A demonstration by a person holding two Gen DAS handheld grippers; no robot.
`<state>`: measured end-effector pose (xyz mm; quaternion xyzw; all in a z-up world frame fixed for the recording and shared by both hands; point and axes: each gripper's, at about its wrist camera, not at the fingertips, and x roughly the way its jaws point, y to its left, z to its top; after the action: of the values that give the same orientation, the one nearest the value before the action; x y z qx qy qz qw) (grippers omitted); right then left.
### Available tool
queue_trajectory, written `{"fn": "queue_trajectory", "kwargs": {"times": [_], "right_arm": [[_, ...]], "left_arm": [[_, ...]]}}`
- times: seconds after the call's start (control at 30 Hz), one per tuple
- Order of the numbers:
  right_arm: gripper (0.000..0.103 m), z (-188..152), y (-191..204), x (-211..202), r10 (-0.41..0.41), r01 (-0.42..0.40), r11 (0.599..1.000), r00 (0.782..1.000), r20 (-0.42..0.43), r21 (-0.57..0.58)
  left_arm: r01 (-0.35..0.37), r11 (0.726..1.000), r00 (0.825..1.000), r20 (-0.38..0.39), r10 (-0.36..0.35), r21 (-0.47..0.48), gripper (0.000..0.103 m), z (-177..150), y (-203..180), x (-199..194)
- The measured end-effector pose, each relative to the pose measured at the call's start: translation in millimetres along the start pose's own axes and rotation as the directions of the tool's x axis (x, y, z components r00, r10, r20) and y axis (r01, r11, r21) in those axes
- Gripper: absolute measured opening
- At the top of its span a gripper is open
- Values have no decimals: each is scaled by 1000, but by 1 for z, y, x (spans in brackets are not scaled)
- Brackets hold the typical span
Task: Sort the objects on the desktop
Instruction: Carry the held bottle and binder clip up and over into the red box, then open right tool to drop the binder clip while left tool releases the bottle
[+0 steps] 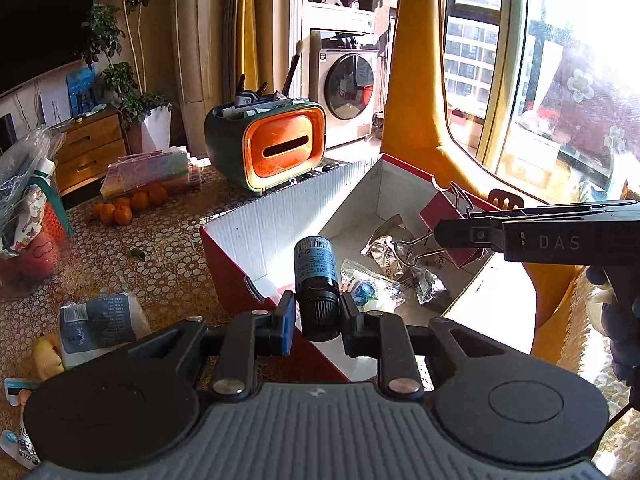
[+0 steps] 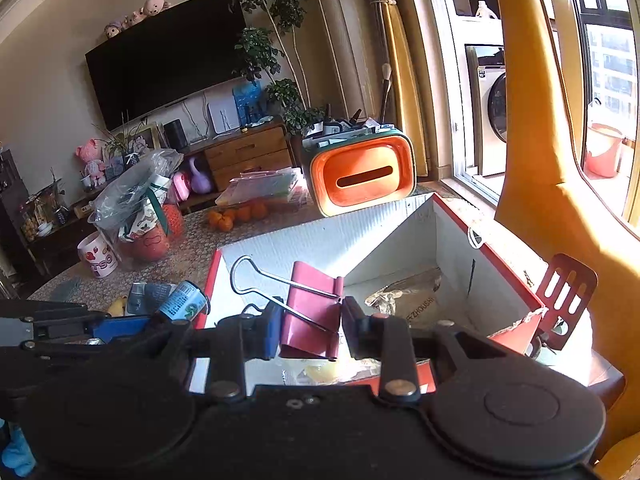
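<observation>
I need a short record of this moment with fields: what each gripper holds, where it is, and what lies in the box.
left gripper: shut on small dark bottle, over the box's near edge
right gripper: shut on red binder clip, over the box
box: red outside, white inside, open top
box contents: crumpled foil packets, clear wrapper with blue item
behind box: orange-green tissue holder

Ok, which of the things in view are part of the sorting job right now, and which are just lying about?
In the job:
- small dark bottle, held in the left gripper
- red binder clip, held in the right gripper
- red and white box, with wrappers already inside

Lying about:
- orange tissue box organiser
- oranges
- strawberry mug
- red slotted spatula
</observation>
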<state>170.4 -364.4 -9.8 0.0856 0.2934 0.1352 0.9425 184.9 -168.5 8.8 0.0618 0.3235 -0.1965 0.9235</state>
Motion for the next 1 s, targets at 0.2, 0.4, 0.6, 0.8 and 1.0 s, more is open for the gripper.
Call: {"fn": "queue_trajectory", "kwargs": {"times": [0.2,0.4,0.6,0.8,1.0], "right_arm": [[30,8,-23,16,-20,21,1000,1000,-23,19],[30,12,-44,41,-43,46,998,996,-79,32],[30,13,-48,68,-61,61,998,989,-138,-10],[30,10,-41,88,-70,55,995,978,-194,-85],[30,5,-37,103,-75,43,990,967,-242,-135]], "left_arm": [[12,999,999,-44,-10,39,22,20,0,34],[17,996,995,-97,-9,83,22,40,-2,69],[31,995,985,-172,-14,99,22,53,-2,106],[43,991,969,-245,-10,127,22,54,-7,138],[52,984,951,-311,3,168,22,51,-13,156]]}}
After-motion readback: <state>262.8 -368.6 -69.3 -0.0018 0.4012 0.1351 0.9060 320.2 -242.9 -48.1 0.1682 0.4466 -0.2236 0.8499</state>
